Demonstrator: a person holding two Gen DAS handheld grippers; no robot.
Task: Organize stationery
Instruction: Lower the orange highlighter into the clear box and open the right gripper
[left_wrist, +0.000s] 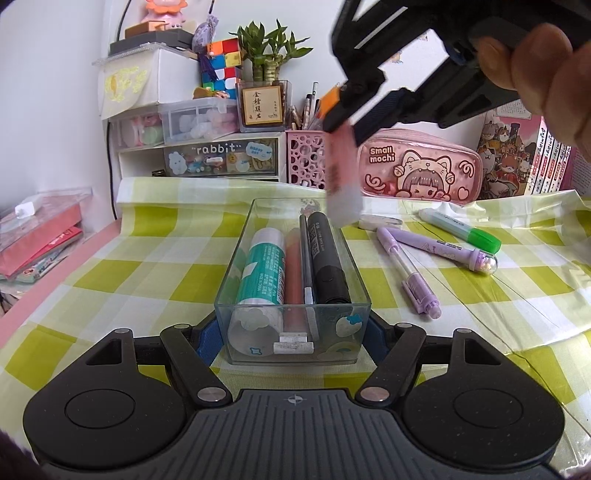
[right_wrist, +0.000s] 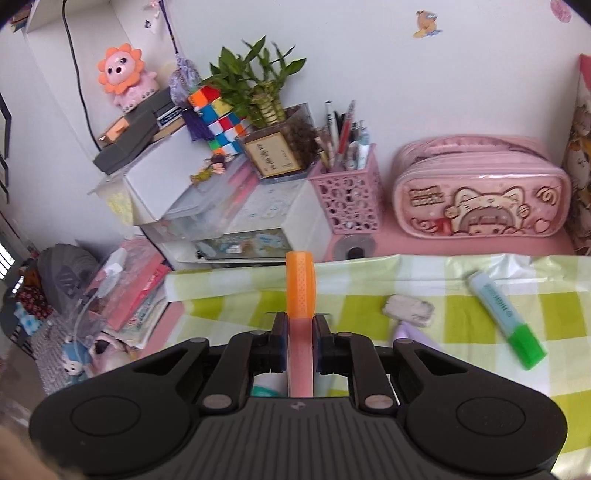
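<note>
A clear rectangular box (left_wrist: 236, 258) stands on the checked cloth, held between the fingers of my left gripper (left_wrist: 293, 332). It holds a teal glue stick (left_wrist: 264, 267), a red pen (left_wrist: 293, 277), a thin pen and a black marker (left_wrist: 327, 258). My right gripper (right_wrist: 300, 343) is shut on a pink highlighter with an orange cap (right_wrist: 300, 291). In the left wrist view it hangs blurred above the box's far end (left_wrist: 341, 173). On the cloth lie a green-capped highlighter (left_wrist: 461, 230), two purple pens (left_wrist: 410, 271) and a white eraser (left_wrist: 380, 222).
A pink pencil case (left_wrist: 421, 170) and a pink perforated pen holder (left_wrist: 306, 158) stand at the back. Drawer units, a cube puzzle and a bamboo plant (left_wrist: 266, 62) fill the back left. Books lie at the left (left_wrist: 37, 240) and stand at the right edge.
</note>
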